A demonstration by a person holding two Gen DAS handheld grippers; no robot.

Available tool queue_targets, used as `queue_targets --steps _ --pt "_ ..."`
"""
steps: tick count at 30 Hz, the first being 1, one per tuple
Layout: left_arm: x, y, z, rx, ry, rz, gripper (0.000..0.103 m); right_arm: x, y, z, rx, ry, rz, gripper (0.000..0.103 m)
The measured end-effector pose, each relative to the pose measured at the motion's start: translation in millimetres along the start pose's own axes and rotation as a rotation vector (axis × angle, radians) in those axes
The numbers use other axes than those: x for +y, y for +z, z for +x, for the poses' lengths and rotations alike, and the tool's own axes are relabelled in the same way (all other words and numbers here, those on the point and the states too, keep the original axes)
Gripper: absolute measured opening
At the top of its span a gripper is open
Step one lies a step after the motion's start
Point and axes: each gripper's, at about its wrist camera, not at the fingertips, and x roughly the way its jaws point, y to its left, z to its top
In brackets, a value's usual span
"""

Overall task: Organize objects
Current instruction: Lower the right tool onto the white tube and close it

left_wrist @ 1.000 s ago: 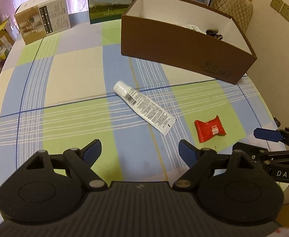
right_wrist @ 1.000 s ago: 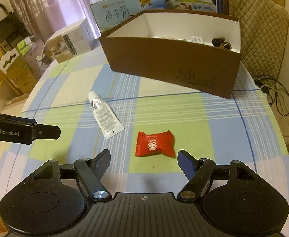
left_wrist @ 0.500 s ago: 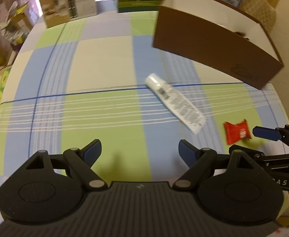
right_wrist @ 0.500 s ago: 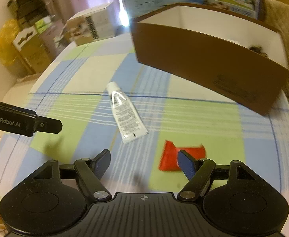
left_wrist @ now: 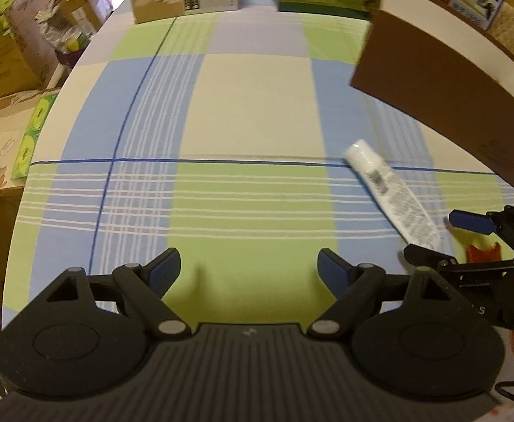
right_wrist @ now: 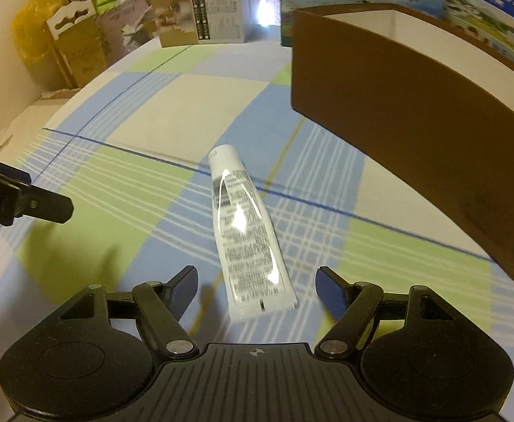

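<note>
The left claw (left_wrist: 249, 268) points steeply downward, its blue-padded jaws spread wide with nothing between them. The right claw (right_wrist: 257, 283) is tilted down too, jaws apart and pressing on nothing. In the left wrist view the right claw (left_wrist: 432, 237) appears at the right edge, jaws parted.

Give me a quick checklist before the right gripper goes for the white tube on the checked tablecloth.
1. Right gripper open, nothing held: ok.
2. White tube lies flat, crimped end between the right fingers: ok.
3. Fingers touching the tube: not ok, apart from it.
4. Left gripper open and off to the side of the tube: ok.
5. Brown box open-topped, beyond the tube: ok.
6. Red candy wrapper clear of the right gripper: cannot tell, partly hidden.
</note>
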Motion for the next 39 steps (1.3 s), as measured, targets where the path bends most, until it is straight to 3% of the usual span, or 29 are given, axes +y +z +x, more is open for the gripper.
queue_targets --steps 19,22,26,34,39 --pt "24.7 27.5 26.3 0.001 0.045 -0.026 0.083 12.5 37.0 46.7 -0.023 0.009 -0.103 0.07" --pt "24.5 29.5 27.1 -0.003 0.047 -0.023 0.083 13.6 37.2 46.1 -0.026 0.019 -0.119 0.062" --pt "23.0 29.2 27.0 -0.007 0.043 -0.018 0.083 19.6 34.5 40.9 -0.031 0.047 -0.152 0.037" --pt "18.5 24.7 20.0 -0.022 0.033 -0.005 0.083 24.9 25.3 28.9 -0.017 0.058 -0.113 0.036" --pt "13.8 22.3 12.9 -0.036 0.026 0.007 0.083 20.2 18.0 -3.1 -0.079 0.088 -0.036 0.036"
